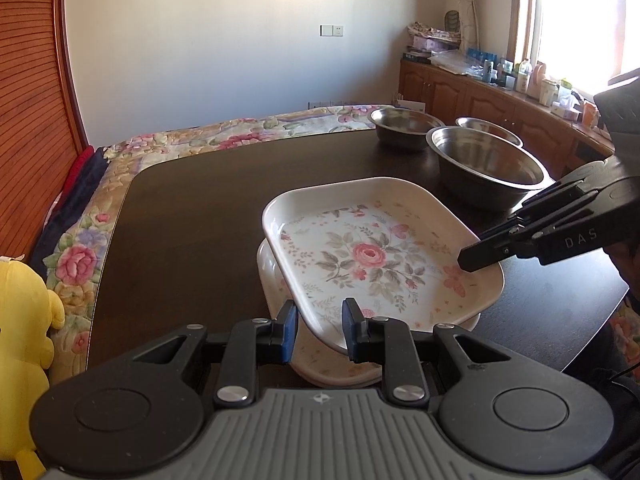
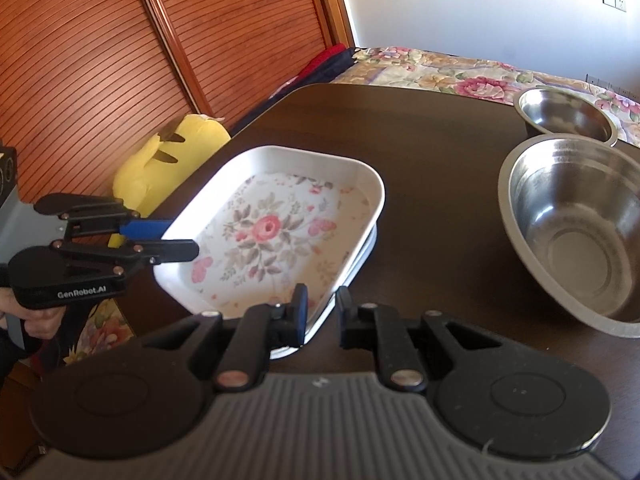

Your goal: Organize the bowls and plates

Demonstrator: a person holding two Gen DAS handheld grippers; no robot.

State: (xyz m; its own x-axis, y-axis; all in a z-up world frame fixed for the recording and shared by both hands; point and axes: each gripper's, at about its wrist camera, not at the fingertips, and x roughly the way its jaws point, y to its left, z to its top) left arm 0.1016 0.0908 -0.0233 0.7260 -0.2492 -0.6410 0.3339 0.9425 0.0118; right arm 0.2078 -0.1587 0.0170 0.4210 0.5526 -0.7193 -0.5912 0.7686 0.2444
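Note:
A white rectangular floral plate (image 1: 374, 256) is held tilted above a second floral plate (image 1: 332, 364) that lies on the dark table. My left gripper (image 1: 320, 330) is shut on the top plate's near rim. My right gripper (image 2: 322, 316) is shut on its opposite rim; it also shows in the left wrist view (image 1: 480, 258). The top plate shows in the right wrist view (image 2: 276, 232), with the left gripper (image 2: 176, 238) on its left edge. Three steel bowls stand beyond: a large one (image 1: 486, 166), one behind it (image 1: 404, 126), and another partly hidden (image 1: 488, 126).
The dark wooden table (image 1: 192, 216) has rounded corners. A flowered bedspread (image 1: 224, 132) lies behind and to the left. A yellow plush toy (image 1: 20, 340) sits at the table's left edge. A cluttered wooden cabinet (image 1: 500, 92) runs along the window.

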